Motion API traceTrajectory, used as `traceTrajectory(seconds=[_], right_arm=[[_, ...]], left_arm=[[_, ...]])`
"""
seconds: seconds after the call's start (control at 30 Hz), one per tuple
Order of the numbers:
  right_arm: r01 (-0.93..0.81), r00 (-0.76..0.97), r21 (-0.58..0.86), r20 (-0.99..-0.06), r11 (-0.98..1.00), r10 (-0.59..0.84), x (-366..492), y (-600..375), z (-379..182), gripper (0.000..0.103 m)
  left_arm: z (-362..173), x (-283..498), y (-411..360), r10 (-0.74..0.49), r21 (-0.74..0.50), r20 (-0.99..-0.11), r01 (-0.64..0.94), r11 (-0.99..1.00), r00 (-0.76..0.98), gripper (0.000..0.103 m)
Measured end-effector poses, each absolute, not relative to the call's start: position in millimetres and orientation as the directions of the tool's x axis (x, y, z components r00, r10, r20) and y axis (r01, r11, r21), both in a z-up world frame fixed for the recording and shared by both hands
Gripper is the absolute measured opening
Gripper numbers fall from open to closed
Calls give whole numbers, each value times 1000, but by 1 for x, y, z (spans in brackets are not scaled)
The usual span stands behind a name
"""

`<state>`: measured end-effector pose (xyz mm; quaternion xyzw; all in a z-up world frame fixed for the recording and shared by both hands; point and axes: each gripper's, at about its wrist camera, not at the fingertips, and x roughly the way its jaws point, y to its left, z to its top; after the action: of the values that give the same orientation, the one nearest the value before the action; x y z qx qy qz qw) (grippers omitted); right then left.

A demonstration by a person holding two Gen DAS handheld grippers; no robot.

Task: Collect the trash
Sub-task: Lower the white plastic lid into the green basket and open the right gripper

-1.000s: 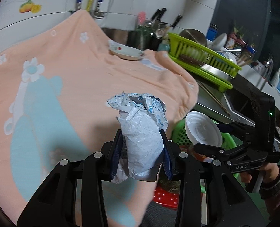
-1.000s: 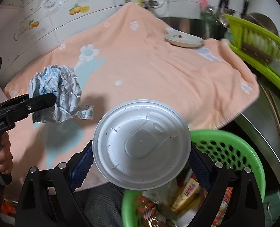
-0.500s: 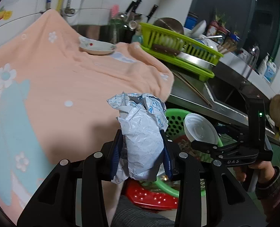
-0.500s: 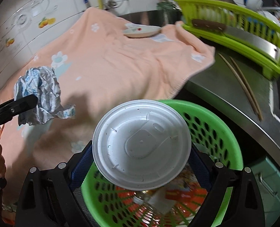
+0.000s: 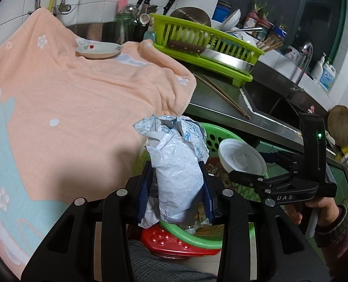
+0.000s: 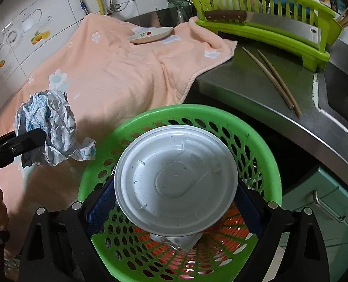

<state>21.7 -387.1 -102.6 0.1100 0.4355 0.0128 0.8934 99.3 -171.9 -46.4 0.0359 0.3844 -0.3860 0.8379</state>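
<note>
**Two pieces of trash over the bin, and a few ways it could've gone sideways**

Biggest thing in play was the peach fleece blanket with pale blue and white flowers (image 6: 117, 70) spread over the counter, with its corner hanging right beside the round green perforated plastic basket (image 6: 256, 138) that served as the bin. If I had to guess at the main risk, a careless sweep could've snagged that edge and tugged the small floral ceramic dish (image 6: 150, 35) sitting on the blanket's far end.

The basket itself looked light and holey, with wrappers already in the bottom. A bump on the rim from either tool might have tipped or shoved it, I reckon.

The right gripper (image 6: 176, 202) was clamped across the round white plastic lid (image 6: 176, 183), held flat directly above the basket's opening. Wide, flat and light, so a lopsided release could've made it land on edge against the rim instead of dropping in.

The left gripper (image 5: 177, 188) was squeezed shut on the crumpled white-and-blue printed wrapper (image 5: 176, 164), which sat over the blanket's edge, just short of the basket rim in the right wrist view. Letting go there would likely have dropped it outside. Crinkly stuff like that could also cling to a pad.

The two wooden chopsticks (image 6: 272, 80) on the steel counter were well clear.
</note>
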Motion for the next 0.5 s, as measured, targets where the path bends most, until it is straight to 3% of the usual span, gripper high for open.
traceTrajectory(seconds=[0.5], right_arm=[[47,604,268,-775,962,186,22,-378,-112,91]], left_arm=[[-53,103,-175,-619,-251,-681,671,698,391,38]])
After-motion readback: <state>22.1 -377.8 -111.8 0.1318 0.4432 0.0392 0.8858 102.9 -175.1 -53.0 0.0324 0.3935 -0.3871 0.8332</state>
